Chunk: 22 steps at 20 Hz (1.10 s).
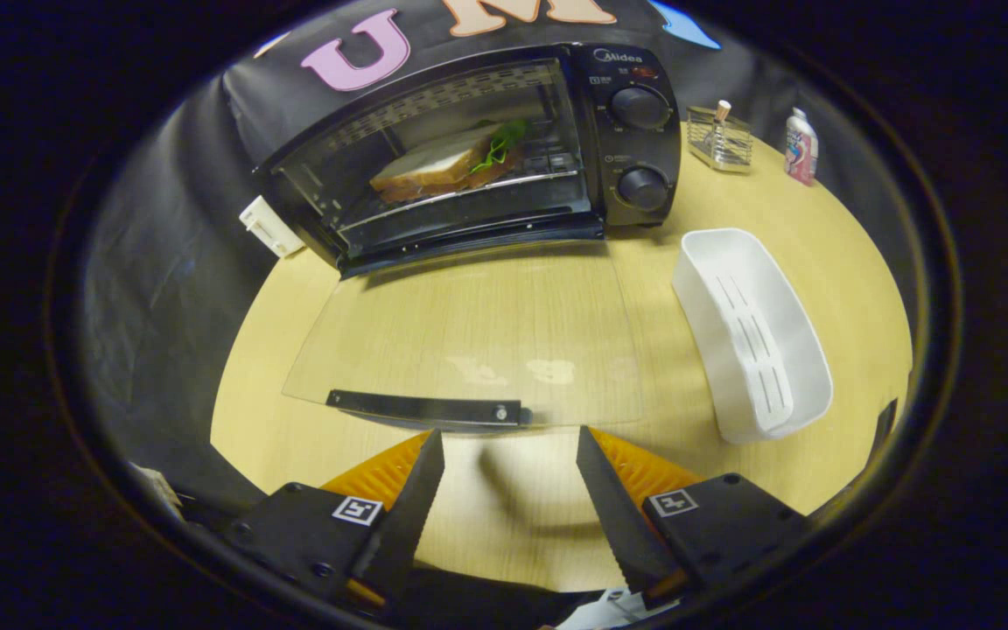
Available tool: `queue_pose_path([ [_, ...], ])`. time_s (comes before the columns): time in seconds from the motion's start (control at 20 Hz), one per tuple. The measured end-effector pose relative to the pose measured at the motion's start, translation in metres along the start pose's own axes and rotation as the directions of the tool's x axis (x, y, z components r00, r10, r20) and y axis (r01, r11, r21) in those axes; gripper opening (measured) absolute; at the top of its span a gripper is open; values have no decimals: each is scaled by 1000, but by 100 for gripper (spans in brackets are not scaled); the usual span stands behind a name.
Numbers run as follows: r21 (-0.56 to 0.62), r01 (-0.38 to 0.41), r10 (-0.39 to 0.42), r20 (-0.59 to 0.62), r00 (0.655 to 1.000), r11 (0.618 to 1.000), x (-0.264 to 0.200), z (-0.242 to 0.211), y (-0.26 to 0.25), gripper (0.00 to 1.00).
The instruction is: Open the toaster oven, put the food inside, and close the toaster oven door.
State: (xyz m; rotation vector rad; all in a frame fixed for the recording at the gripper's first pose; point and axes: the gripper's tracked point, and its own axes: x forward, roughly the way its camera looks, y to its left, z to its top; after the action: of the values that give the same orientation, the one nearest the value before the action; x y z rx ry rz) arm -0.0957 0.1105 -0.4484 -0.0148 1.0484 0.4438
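Observation:
A black toaster oven (504, 149) stands at the back of the wooden table (836, 262). Its glass door (469, 332) lies folded down flat toward me, with the black handle (425, 409) at its near edge. A sandwich (451, 164) with white bread and green leaves rests on the rack inside. My gripper (510, 435) is open, its fingertips just short of the door's near edge, with the handle slightly left of the gap. Nothing sits between the fingers.
An empty white tray (753, 332) lies right of the open door. A clear holder (719, 138) and a small white bottle (801, 146) stand at the back right. A white box (269, 227) sits left of the oven.

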Motion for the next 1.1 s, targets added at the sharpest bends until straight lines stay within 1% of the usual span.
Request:
queue_pose_path([
  [0.15,-10,11,-11,-6,1000,1000,0,1,0,94],
  [0.3,-19,18,-18,29,999,1000,-13,14,4,94],
  [0.4,1,15,-15,52,999,1000,-23,24,8,94],
  [0.65,68,-12,2,146,989,998,-49,61,19,94],
  [0.85,70,-22,5,229,973,997,-61,93,26,94],
  [1.1,60,-86,65,289,955,994,-65,125,48,95],
])
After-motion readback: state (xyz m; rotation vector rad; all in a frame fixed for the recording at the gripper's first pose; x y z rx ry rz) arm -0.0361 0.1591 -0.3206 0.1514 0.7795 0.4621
